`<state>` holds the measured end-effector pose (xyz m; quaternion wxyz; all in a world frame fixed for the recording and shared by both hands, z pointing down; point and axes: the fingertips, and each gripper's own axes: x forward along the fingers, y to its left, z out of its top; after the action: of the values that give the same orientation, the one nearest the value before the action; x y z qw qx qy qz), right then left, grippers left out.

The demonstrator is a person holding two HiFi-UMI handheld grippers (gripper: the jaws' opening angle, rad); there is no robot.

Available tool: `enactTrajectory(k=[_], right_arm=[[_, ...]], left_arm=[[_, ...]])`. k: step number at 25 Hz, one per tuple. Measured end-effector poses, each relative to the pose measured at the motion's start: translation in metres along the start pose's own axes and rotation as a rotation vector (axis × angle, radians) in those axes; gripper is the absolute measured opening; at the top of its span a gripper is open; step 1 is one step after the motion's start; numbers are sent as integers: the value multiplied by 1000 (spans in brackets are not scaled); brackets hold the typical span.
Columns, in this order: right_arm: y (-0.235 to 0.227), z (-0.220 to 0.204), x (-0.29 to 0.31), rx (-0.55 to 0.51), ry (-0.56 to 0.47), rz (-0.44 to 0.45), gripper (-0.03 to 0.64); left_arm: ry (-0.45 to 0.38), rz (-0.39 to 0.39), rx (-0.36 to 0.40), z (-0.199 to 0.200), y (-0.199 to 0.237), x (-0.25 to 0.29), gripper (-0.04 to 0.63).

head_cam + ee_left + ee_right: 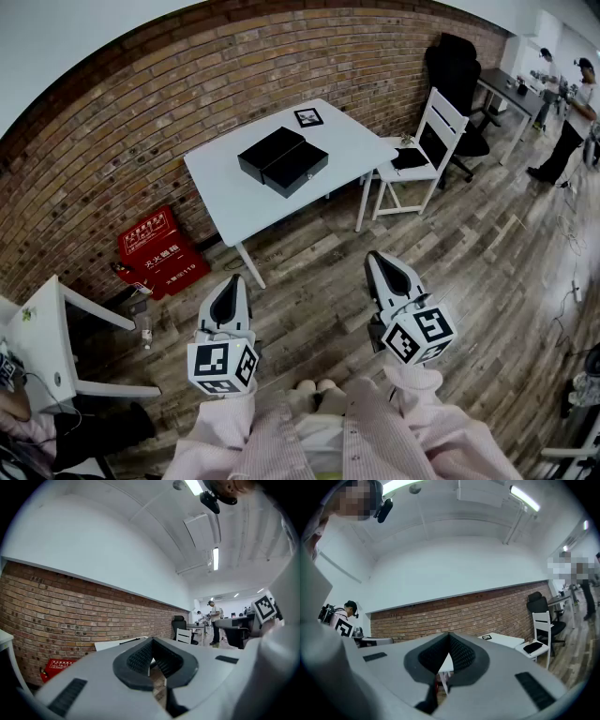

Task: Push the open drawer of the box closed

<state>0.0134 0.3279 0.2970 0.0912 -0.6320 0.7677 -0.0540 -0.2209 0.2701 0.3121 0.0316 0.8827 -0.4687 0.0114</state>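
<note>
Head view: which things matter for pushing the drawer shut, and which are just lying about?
For the job: black box, open; white table under it; left gripper; right gripper.
Lying about: marker card on the table; white chair; red box; black office chair.

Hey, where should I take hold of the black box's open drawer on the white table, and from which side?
Its long front face, approached from the near side of the table: the drawer juts out of the black box toward you, so pressing flat there should likely slide it straight in.
</note>
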Motion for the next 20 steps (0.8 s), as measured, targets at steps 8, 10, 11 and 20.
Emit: enactTrajectory(k=[8,10,11,20], right_arm=[[-14,-13,5,36,19,-8,3],[-19,-16,4,54,22,-12,3],[-23,-18,4,54,28,-18,3],[-51,-28,10,35,83,-37,66]], left_arm=[[21,-7,-22,-10,-7,7,-5],[23,-6,-30,-12,-10,9,-5],[23,-5,-32,-13,-11,11,-5],[38,-9,-37,-21,-29,27,-5]])
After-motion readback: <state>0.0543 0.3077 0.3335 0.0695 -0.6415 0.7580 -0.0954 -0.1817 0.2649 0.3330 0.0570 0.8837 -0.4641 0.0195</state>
